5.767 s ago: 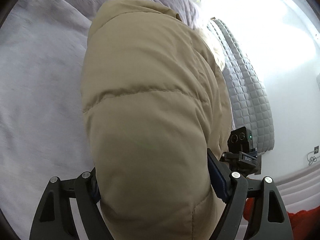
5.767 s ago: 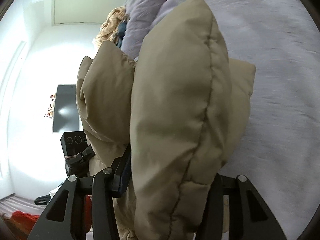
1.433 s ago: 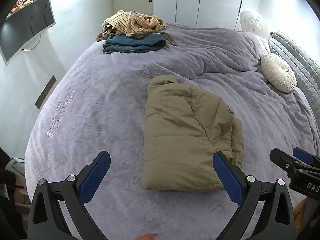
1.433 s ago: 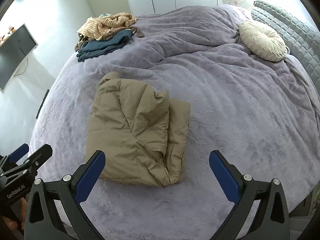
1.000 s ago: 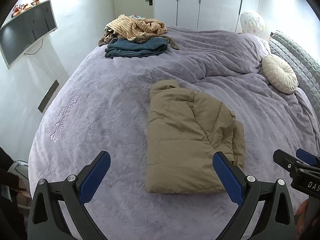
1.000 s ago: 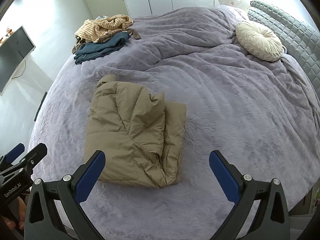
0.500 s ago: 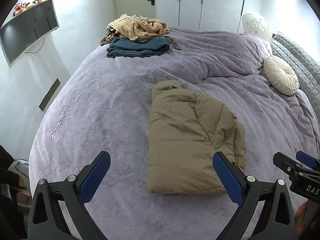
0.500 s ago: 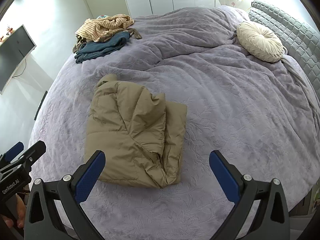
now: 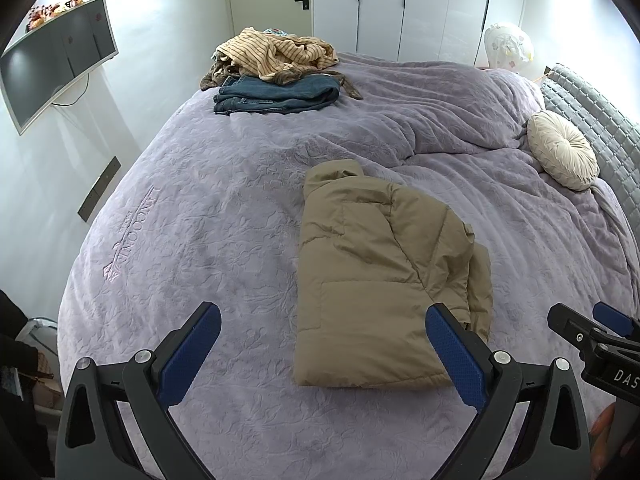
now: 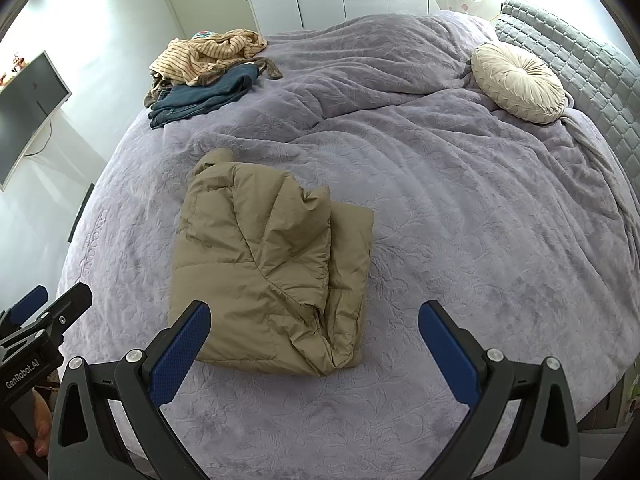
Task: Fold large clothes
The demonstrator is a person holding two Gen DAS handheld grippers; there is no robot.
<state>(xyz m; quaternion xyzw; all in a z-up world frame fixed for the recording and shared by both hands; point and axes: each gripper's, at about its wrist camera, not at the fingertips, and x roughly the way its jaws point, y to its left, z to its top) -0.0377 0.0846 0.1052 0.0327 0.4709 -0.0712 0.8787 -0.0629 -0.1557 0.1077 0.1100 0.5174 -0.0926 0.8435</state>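
Note:
A tan puffer jacket lies folded into a compact bundle on the lilac bedspread; it also shows in the right wrist view. My left gripper is open and empty, held back above the near edge of the bed, with the jacket's near edge beyond its right finger. My right gripper is open and empty, held above the jacket's near edge. Each gripper shows at the edge of the other's view.
Folded jeans with a striped garment on top lie at the far left corner of the bed. A round cream cushion lies by the quilted headboard. A wall screen hangs at the left.
Earlier both grippers were shut on the jacket, holding it up. Now it lies folded on the bed and both grippers are open. Over the last second they drew back slightly.

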